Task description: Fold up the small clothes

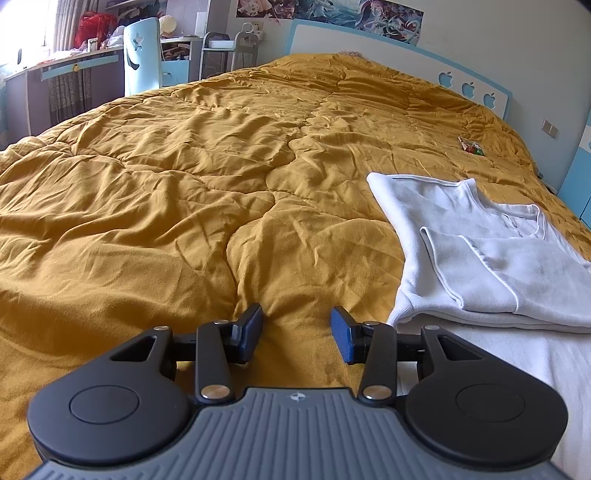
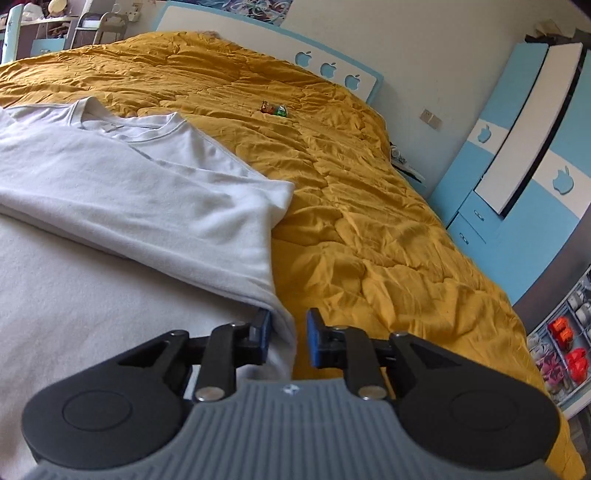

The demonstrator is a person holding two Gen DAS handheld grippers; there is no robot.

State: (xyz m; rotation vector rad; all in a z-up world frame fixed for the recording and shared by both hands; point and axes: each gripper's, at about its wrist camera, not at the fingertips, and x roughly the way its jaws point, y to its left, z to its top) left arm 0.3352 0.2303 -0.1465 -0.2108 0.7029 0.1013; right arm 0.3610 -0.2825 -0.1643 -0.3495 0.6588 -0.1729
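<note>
A wide bed with a rumpled mustard quilt (image 1: 184, 177) fills both views. The left claw (image 1: 297, 338) hangs low over the quilt with its jaws apart and nothing between them; ahead of it and to its right lies the white shirt (image 1: 472, 251), partly folded, sleeves turned in over the body, its near part running out of view at the right edge. The right claw (image 2: 287, 338) is also spread apart, its left finger (image 2: 263, 334) at the shirt's (image 2: 129, 206) near side edge, with a fold of white cloth lying in the gap between the fingers; whether the fingers touch the cloth cannot be told. Far ahead of both claws a small colourful thing (image 2: 275, 109) sits on the quilt, too small to identify. Beyond it stands a white headboard (image 2: 229, 33) trimmed in blue with apple cut-outs. Far ahead and left of the left claw are a desk (image 1: 62, 70) and a pale blue chair (image 1: 142, 55) by a bright window, their clutter blurred. Right of the right claw stands a blue and white wardrobe (image 2: 517, 122), and shelves (image 2: 565, 347) at the picture's edge are cut off.
</note>
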